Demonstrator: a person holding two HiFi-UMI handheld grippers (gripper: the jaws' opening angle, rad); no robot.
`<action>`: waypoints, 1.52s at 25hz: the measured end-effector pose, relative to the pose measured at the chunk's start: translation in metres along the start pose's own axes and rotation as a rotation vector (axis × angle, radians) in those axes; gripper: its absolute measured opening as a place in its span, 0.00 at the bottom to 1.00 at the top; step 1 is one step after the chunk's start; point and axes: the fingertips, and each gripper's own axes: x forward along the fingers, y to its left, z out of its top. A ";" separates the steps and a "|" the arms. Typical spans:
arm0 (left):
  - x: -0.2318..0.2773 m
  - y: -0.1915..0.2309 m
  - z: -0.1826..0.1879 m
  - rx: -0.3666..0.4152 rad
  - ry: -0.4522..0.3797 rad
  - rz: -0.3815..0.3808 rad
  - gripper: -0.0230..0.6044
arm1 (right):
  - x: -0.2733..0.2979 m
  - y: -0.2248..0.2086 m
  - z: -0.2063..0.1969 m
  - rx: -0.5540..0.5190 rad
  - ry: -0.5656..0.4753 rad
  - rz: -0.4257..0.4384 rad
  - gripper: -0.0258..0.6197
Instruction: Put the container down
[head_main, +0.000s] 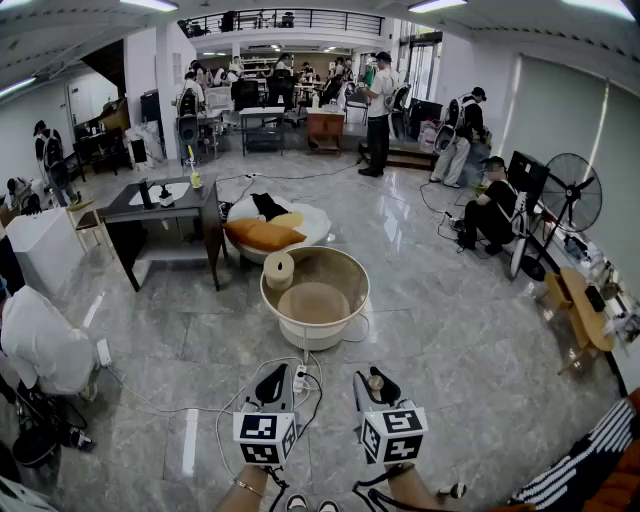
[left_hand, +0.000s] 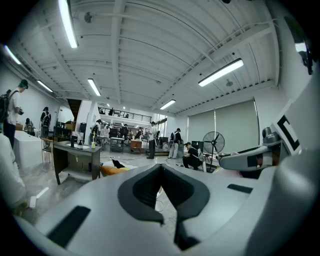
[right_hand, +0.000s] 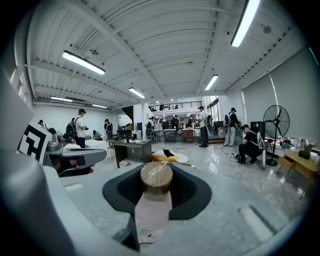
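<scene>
The container (right_hand: 155, 186) is a small pale jar with a round wooden lid. It sits upright between the black pads of my right gripper (right_hand: 156, 202), which is shut on it. In the head view the right gripper (head_main: 377, 390) is low and right of centre, above the grey tiled floor, with the container's lid (head_main: 376, 381) showing at its tip. My left gripper (head_main: 272, 384) is beside it on the left, shut and empty. In the left gripper view the left gripper (left_hand: 161, 169) has its pads meeting at the tips with nothing between them.
A round beige tub (head_main: 350, 272) stands on the floor ahead, with a pale roll (head_main: 279, 270) at its left rim. Behind it are a white round bed with an orange cushion (head_main: 262, 235) and a dark table (head_main: 170, 208). Cables and a power strip (head_main: 300, 379) lie below the grippers. A fan (head_main: 572, 192) and several people are around.
</scene>
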 end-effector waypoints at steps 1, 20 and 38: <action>-0.001 0.002 -0.001 0.001 0.001 0.001 0.02 | 0.000 0.000 -0.001 0.001 0.000 -0.004 0.23; 0.004 0.046 -0.007 -0.015 0.018 -0.042 0.02 | 0.019 0.025 -0.003 0.087 -0.004 -0.026 0.23; 0.099 0.061 -0.006 -0.038 0.032 -0.018 0.02 | 0.101 -0.031 0.012 0.082 0.015 -0.004 0.23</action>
